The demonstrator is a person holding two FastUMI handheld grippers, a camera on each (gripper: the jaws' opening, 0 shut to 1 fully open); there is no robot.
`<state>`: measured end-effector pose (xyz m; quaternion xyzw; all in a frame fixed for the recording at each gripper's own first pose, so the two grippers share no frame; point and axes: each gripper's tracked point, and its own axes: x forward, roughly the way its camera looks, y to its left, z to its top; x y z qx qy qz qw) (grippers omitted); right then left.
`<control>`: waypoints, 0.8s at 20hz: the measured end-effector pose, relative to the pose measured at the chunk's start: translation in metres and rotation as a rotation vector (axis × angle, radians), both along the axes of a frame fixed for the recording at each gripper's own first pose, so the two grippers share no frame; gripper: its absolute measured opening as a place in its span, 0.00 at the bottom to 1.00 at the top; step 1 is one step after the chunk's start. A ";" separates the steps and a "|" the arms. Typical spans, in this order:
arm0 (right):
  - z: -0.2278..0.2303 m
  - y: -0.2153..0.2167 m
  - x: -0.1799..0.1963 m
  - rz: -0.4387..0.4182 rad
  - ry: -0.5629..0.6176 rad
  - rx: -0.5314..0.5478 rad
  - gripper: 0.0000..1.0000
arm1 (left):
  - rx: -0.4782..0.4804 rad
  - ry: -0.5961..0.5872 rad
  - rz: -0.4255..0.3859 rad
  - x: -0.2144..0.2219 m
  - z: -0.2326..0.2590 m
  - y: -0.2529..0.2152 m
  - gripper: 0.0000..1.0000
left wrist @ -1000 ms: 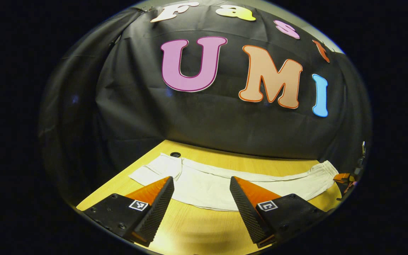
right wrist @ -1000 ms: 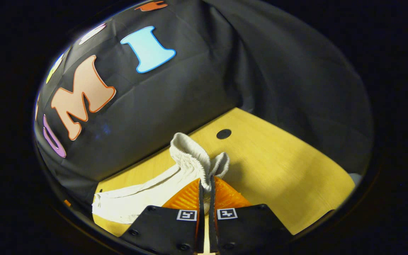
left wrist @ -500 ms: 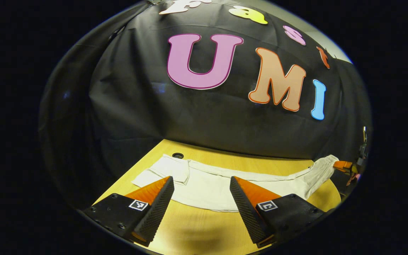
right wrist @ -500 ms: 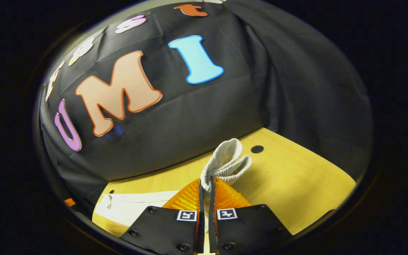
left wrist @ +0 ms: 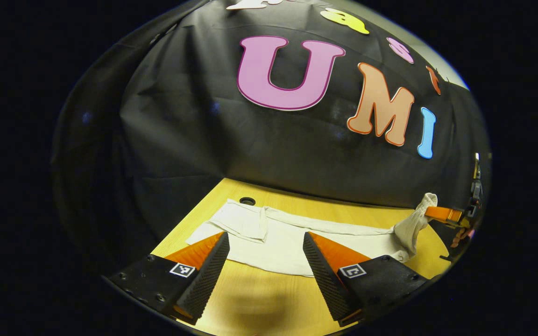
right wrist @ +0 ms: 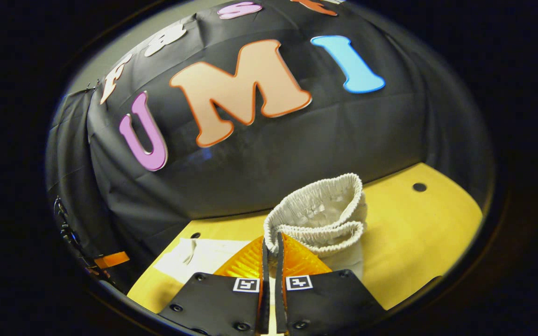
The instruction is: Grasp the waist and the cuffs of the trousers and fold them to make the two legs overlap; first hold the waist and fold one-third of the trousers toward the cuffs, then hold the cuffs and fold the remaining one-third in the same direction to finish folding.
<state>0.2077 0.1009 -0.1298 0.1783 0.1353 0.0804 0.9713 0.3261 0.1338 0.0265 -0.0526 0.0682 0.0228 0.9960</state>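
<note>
The white, crinkled-fabric trousers (left wrist: pixel 292 242) lay lengthwise across the yellow wooden table (left wrist: pixel 259 298), close to the black cloth wall (left wrist: pixel 203 140). The cuff end (left wrist: pixel 243 221), near a small round hole in the table (left wrist: pixel 247 201), lay flat with one corner doubled over. At the opposite end, the ribbed elastic waist (right wrist: pixel 318 217) was raised off the table and gaped open in a loop. The right gripper (right wrist: pixel 271 247) had its fingers pressed together, pinching the waist's edge between them; in the left gripper view this same gripper (left wrist: pixel 444 214) appeared at the far right, with the fabric hanging down from it to the table. The left gripper (left wrist: pixel 265 245) hovered just before the near edge of the trousers, towards the cuff end, its fingers spread wide and holding nothing. A second round hole (right wrist: pixel 419 187) marked the table beyond the waist.
</note>
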 end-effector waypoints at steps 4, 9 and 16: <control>-0.068 0.036 -0.001 0.094 0.103 -0.043 0.00 | -0.009 0.020 0.015 0.001 -0.014 0.023 0.95; -0.101 0.052 0.001 0.158 0.131 -0.061 0.18 | -0.032 0.038 0.032 0.008 -0.032 0.037 0.96; -0.083 0.077 -0.022 0.251 0.077 -0.030 0.89 | -0.012 0.046 0.050 0.040 -0.049 0.058 0.96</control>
